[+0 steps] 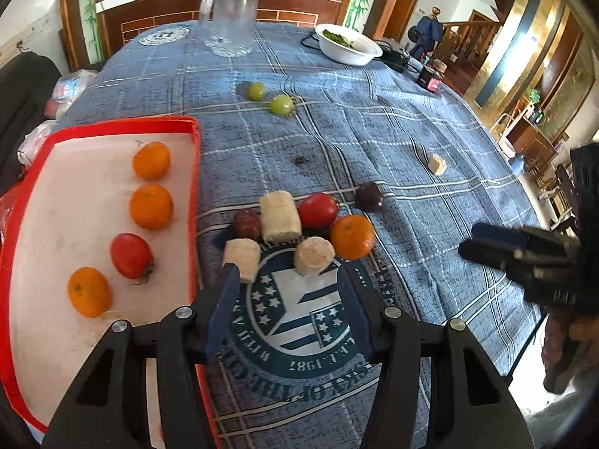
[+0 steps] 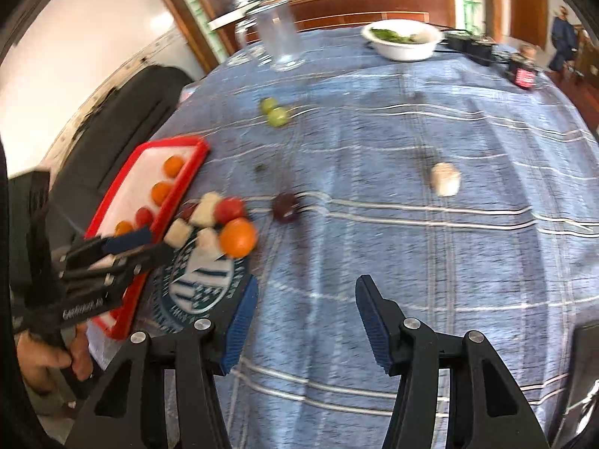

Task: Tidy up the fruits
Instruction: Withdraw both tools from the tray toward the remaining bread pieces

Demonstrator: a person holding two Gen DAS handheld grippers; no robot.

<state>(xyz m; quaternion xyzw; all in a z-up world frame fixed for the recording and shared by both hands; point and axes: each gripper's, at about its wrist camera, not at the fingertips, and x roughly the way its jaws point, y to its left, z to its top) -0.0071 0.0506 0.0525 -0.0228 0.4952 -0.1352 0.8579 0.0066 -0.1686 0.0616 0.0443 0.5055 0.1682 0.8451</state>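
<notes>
A red-rimmed white tray (image 1: 123, 123) at the left holds three oranges (image 1: 151, 160) and a tomato (image 1: 131, 255). Beside it on the blue cloth lies a cluster: an orange (image 1: 352, 236), a tomato (image 1: 317, 209), a dark red fruit (image 1: 247, 224), a dark plum (image 1: 368, 196) and three pale cut pieces (image 1: 280, 215). Two green fruits (image 1: 281, 104) lie farther back. My left gripper (image 1: 288, 277) is open and empty, just short of the nearest pale piece (image 1: 313, 255). My right gripper (image 2: 307, 284) stands open over bare cloth, right of the cluster (image 2: 237, 237).
A glass jug (image 1: 232, 15), a white bowl of greens (image 1: 348, 45), a black device (image 1: 393, 54) and a dark jar (image 1: 430, 78) stand at the table's far side. A lone beige piece (image 2: 444, 179) lies to the right. Plastic bags (image 1: 69, 89) hang off the left edge.
</notes>
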